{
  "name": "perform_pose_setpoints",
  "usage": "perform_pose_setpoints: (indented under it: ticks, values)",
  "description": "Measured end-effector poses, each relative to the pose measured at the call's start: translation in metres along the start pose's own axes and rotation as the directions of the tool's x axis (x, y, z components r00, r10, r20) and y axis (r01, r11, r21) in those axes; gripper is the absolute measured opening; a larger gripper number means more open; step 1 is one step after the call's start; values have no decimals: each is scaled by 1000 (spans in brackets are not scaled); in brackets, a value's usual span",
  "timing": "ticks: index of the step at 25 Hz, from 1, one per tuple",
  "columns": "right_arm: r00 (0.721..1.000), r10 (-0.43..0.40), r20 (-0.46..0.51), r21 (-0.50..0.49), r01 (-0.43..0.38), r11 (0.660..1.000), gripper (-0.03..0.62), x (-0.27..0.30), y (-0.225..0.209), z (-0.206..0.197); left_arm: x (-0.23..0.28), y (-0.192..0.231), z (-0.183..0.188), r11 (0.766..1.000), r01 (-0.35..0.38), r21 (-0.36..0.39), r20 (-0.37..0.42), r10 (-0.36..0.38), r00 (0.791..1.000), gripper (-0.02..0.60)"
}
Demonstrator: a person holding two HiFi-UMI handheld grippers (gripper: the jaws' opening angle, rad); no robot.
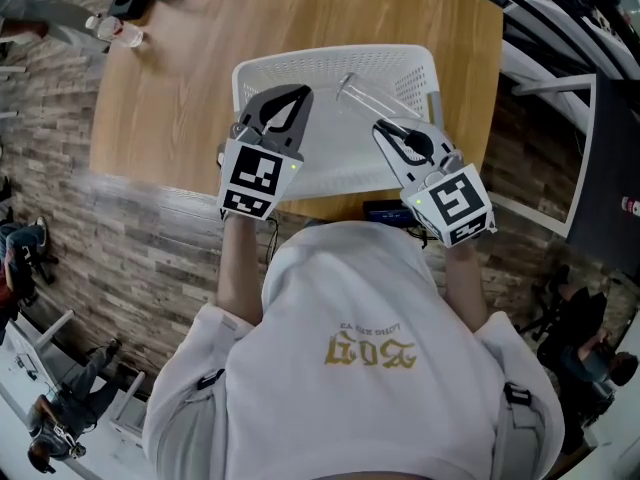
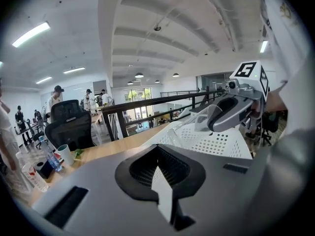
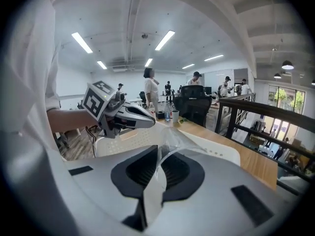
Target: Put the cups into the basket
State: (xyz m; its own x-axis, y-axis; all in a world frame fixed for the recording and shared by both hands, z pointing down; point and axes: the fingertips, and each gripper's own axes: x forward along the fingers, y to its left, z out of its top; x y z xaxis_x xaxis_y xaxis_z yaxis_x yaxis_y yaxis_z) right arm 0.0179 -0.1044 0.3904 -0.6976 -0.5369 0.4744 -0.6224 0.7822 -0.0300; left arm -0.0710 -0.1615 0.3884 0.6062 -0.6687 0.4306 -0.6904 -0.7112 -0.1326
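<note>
A white perforated basket (image 1: 330,56) stands on the wooden table (image 1: 190,98). My right gripper (image 1: 381,126) hangs over the basket's right half, shut on the rim of a clear plastic cup (image 1: 358,95) that sticks out tilted toward the far wall. In the right gripper view the cup (image 3: 173,135) is pinched between the jaws of my right gripper (image 3: 160,154), above the basket (image 3: 219,149). My left gripper (image 1: 298,92) is over the basket's left half, shut with nothing in it. The left gripper view shows its closed tips (image 2: 158,156), the basket (image 2: 214,142) and the cup (image 2: 205,123).
A bottle (image 1: 118,31) and small items sit at the table's far left corner, where a mug (image 2: 64,154) also stands. A black office chair (image 2: 69,124) and a dark railing (image 2: 147,107) stand beyond the table. Several people stand in the background.
</note>
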Motion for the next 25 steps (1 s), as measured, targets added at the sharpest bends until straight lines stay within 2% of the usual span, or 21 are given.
perform_pose_setpoints:
  ticks: [10, 18, 21, 25]
  values:
    - [992, -1, -127, -12, -1, 1000, 26, 17, 1, -20, 28, -20, -20, 989, 84, 119, -143, -67, 987, 8]
    - [968, 13, -249, -77, -33, 997, 26, 30, 4, -41, 41, -27, -42, 979, 140, 149, -223, -105, 969, 8]
    - [967, 8, -254, -80, -29, 996, 26, 32, 3, -44, 46, -34, -50, 970, 172, 173, -260, -124, 958, 8]
    - [964, 2, -265, -77, -23, 997, 26, 35, -1, -46, 52, -44, -62, 946, 225, 232, -315, -146, 938, 8]
